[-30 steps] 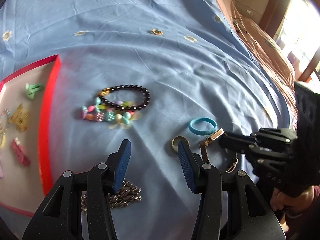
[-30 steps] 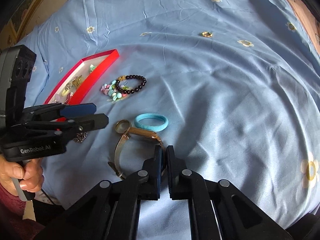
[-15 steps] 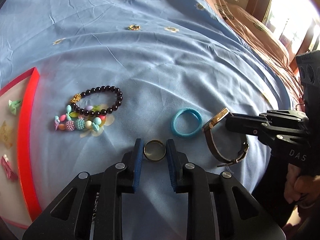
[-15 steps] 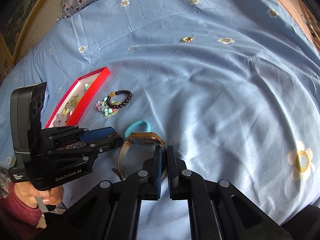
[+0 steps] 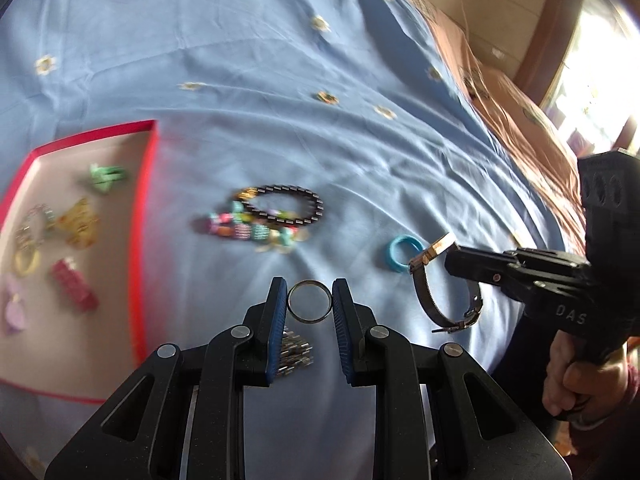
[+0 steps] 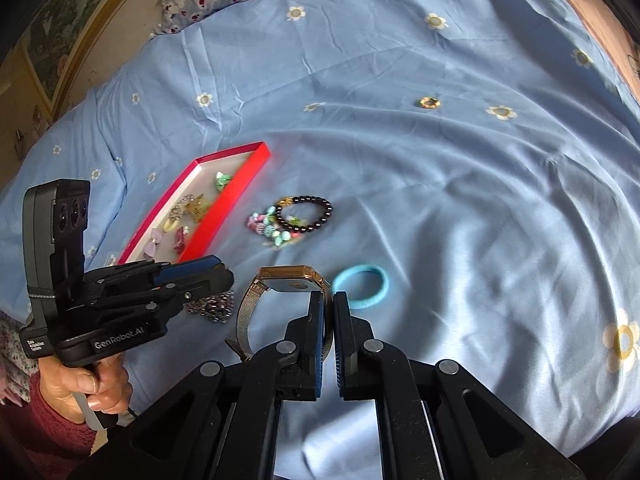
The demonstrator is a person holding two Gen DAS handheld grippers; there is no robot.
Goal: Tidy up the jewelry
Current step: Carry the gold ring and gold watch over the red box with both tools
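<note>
Left gripper (image 5: 310, 302) clamps the ring (image 5: 310, 302); right gripper (image 6: 330, 312) pinches the watch (image 6: 280, 292) strap. Both look lifted for transfer. Next, probably carry them over the red tray (image 5: 146, 216) and let go

On the bed (image 6: 440, 180), the tray (image 6: 236, 204) sits at the left with small clips (image 6: 192, 208) in it. Just right of it lie the bead bracelets (image 6: 296, 218). Nearer the cameras lie the chain (image 6: 212, 306), then the watch (image 6: 280, 284) (its strap between the right jaws), then the band (image 6: 362, 288) at the right.
</note>
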